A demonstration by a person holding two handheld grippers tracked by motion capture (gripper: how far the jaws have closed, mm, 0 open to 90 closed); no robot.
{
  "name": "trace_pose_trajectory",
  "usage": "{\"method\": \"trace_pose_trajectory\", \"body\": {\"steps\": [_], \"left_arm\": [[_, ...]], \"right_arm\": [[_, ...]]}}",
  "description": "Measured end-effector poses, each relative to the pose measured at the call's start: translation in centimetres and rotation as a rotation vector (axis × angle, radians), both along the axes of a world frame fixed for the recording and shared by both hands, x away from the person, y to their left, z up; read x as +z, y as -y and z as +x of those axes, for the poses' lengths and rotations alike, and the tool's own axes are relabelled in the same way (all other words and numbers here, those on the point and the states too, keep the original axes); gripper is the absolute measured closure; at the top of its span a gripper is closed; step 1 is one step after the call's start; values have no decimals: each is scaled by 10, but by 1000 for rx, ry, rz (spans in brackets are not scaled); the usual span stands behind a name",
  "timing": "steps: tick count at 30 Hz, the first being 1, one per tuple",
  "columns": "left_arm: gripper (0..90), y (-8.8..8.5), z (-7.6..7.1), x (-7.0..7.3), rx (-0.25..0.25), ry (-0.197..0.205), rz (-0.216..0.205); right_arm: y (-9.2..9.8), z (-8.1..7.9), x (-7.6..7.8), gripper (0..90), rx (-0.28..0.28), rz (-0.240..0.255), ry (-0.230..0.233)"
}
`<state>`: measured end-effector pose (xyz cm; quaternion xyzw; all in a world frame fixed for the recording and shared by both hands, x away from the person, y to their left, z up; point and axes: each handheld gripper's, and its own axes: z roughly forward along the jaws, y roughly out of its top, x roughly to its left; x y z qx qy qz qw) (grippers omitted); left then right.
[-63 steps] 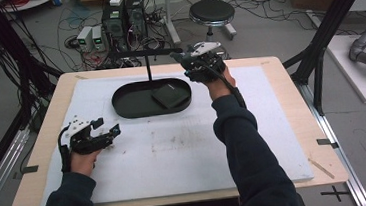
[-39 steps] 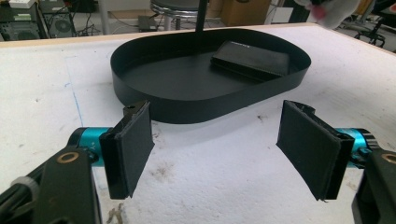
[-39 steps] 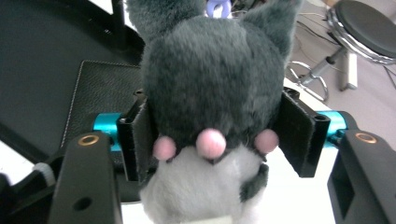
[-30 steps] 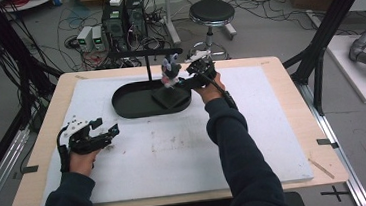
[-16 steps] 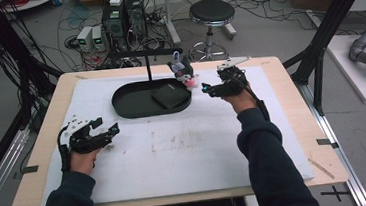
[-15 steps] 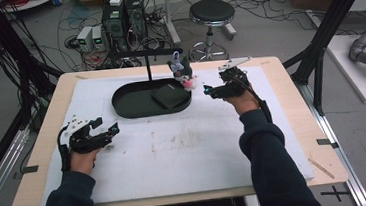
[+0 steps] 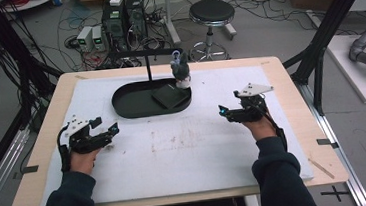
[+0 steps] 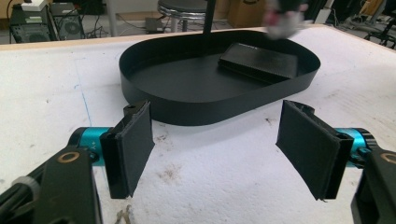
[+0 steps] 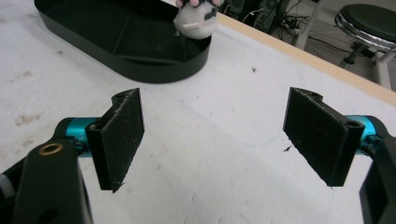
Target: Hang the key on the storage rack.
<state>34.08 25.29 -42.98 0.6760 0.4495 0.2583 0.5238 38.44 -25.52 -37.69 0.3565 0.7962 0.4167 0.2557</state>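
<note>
A black oval tray (image 7: 136, 104) sits at the back middle of the white mat, with a flat black block (image 7: 169, 95) lying in its right half. From a thin black stand (image 7: 148, 68) behind the tray, a small grey and white plush toy (image 7: 181, 72) hangs over the tray's right rim. My left gripper (image 7: 113, 129) rests open at the front left, pointing at the tray (image 8: 219, 88). My right gripper (image 7: 223, 112) is open at the right, apart from the toy (image 9: 196, 21). Both pairs of jaws hold nothing (image 8: 219, 140) (image 9: 217, 135).
The white mat (image 7: 185, 148) covers a wooden table (image 7: 291, 98). Black frame posts (image 7: 325, 35) rise at the right, and cables hang at the left. A stool (image 7: 211, 12) and computer boxes stand on the floor beyond the far edge.
My right gripper was at the stand with the toy, let it go hanging there, and drew back toward the right front of the mat. The left gripper stayed put.
</note>
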Motion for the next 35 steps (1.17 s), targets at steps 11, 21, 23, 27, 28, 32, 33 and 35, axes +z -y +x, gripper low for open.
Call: {"method": "trace_pose_trajectory", "body": {"steps": [11,21,23,27,28,32,33,35], "left_arm": [[267,3,-3,2,-11,16,2],[267,3,-2,2,-17,21,-7],[267,3,-2,2,-18,21,-8],[267,3,-2,2,-15,24,-11],[267,3,-2,2,-15,25,-12],[267,3,-1,2,-14,24,-16],[267,2,-1,2,-13,23,-15],[267,2,-1,2,-10,23,-13]], "right_arm": [[23,-17,-14,208,-56,18,5],[37,-23,-16,208,-91,10,28],[38,-23,-17,208,-98,7,25],[40,-23,-19,208,-100,-2,24],[40,-23,-19,208,-100,-4,25],[41,-23,-19,208,-104,-4,29],[41,-23,-20,208,-106,-4,29],[41,-22,-20,208,-108,-9,26]]}}
